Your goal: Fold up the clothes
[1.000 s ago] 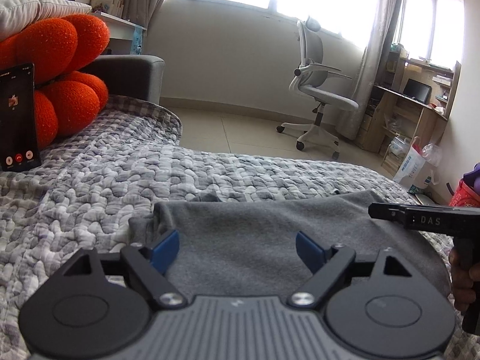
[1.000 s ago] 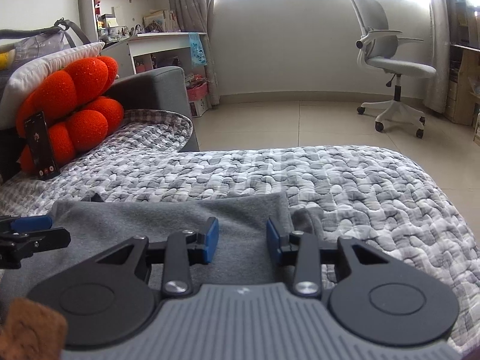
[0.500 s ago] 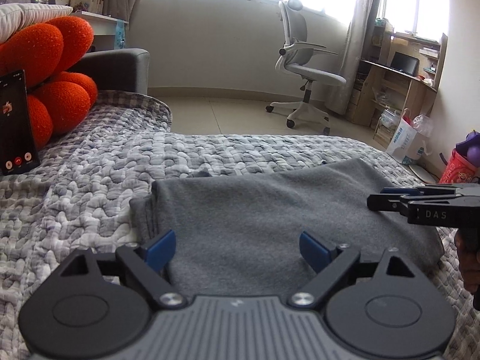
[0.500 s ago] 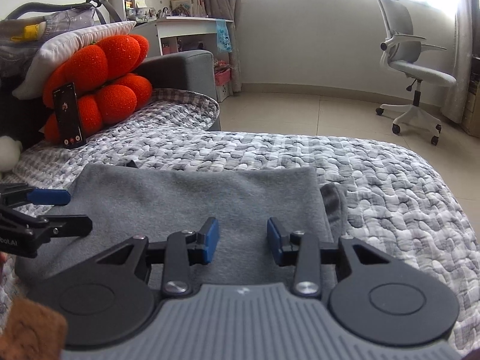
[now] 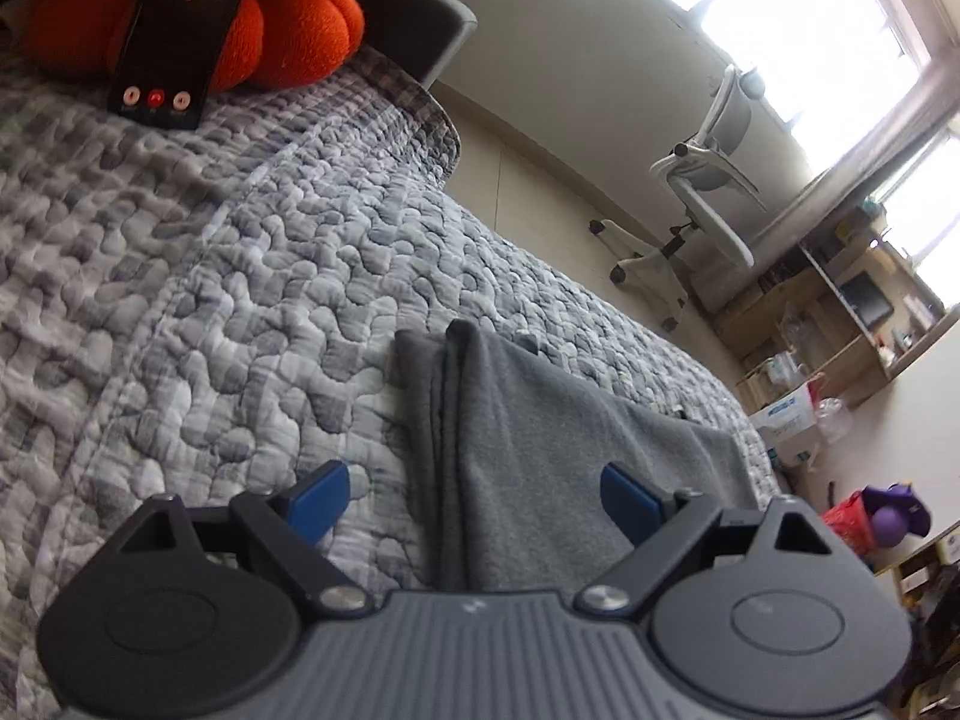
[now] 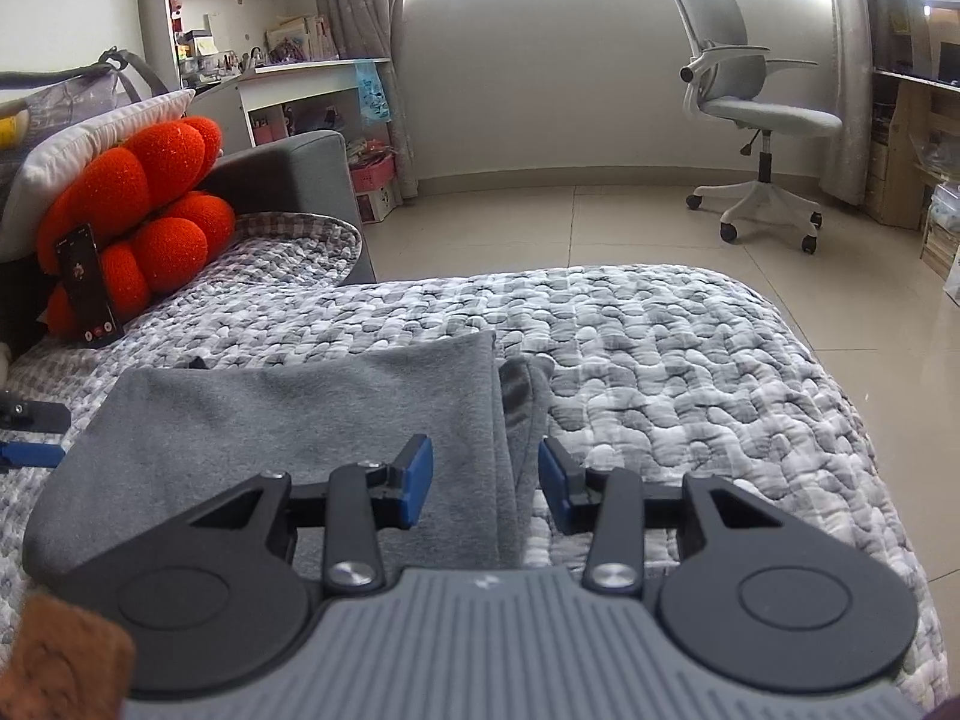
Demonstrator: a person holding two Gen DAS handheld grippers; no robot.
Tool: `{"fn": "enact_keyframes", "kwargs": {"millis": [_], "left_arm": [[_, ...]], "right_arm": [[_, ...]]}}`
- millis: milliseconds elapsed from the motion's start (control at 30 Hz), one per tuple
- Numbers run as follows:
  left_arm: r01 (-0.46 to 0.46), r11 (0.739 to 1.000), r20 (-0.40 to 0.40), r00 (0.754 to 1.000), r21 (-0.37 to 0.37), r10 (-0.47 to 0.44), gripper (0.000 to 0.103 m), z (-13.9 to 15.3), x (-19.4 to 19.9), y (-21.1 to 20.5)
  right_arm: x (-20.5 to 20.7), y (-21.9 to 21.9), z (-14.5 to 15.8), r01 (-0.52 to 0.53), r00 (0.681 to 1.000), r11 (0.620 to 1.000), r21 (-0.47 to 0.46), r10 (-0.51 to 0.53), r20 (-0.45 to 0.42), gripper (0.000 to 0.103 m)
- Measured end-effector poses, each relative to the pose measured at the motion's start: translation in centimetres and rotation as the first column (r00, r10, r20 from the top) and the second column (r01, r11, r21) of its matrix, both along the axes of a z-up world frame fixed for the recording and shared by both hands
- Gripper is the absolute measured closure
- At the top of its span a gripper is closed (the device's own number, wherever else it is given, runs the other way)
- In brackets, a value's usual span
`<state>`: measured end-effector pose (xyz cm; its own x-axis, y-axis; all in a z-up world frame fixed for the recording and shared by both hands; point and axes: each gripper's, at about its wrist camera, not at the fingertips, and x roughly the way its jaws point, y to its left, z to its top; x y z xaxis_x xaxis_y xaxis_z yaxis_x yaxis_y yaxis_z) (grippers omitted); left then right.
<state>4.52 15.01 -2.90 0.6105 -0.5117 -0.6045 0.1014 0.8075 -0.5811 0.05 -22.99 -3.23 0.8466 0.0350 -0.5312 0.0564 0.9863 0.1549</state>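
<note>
A folded grey garment (image 6: 288,420) lay flat on the grey-and-white quilted bedspread (image 6: 690,372), filling the space from the centre of the right wrist view out toward nine o'clock, with its layered right edge running up toward twelve o'clock. The right gripper (image 6: 485,480) hovered over that edge with its blue pads (image 6: 417,480) partly apart; its jaws had just been opening a little, and the edge of the garment lay below and between them without either pad pressing on it. At nine o'clock in this view the tip of the left gripper (image 6: 30,432) showed at the frame's border beside the garment's left end. In the left wrist view the scene was tilted, and the garment (image 5: 540,456) ran from the centre toward three o'clock, its stacked folded edge pointing to twelve. The left gripper (image 5: 474,498) had its fingers spread wide, straddling that folded edge, with nothing clamped. At ten o'clock an orange cushion (image 6: 150,216) leaned against a grey sofa arm (image 6: 288,174), with a phone (image 6: 90,282) propped upright in front of it. A grey office chair (image 6: 762,114) stood on the tiled floor at one o'clock.
</note>
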Motion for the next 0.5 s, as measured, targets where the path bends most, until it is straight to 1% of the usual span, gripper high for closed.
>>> {"fn": "enact_keyframes", "kwargs": {"millis": [33,167,300,500], "left_arm": [[-0.001,0.999,-0.016,1.0,-0.033,0.0,0.013,-0.1,0.1,0.3],[0.012,0.993,-0.065,0.998,-0.117,-0.02,0.015,-0.7,0.4,0.6],[0.019,0.989,-0.093,0.995,-0.145,-0.033,0.018,-1.1,0.8,1.0],[0.01,0.973,-0.138,0.99,-0.23,-0.043,0.023,-2.1,1.1,1.4]], "right_arm": [[0.0,0.0,-0.1,0.005,1.0,1.0,0.003,-0.005,-0.003,0.06],[0.3,0.1,0.1,0.008,1.0,1.0,0.021,-0.008,-0.006,0.06],[0.5,0.5,0.3,0.003,1.0,1.0,0.024,-0.003,0.0,0.06],[0.7,1.6,1.0,-0.034,0.999,0.999,0.036,0.033,0.017,0.06]]}}
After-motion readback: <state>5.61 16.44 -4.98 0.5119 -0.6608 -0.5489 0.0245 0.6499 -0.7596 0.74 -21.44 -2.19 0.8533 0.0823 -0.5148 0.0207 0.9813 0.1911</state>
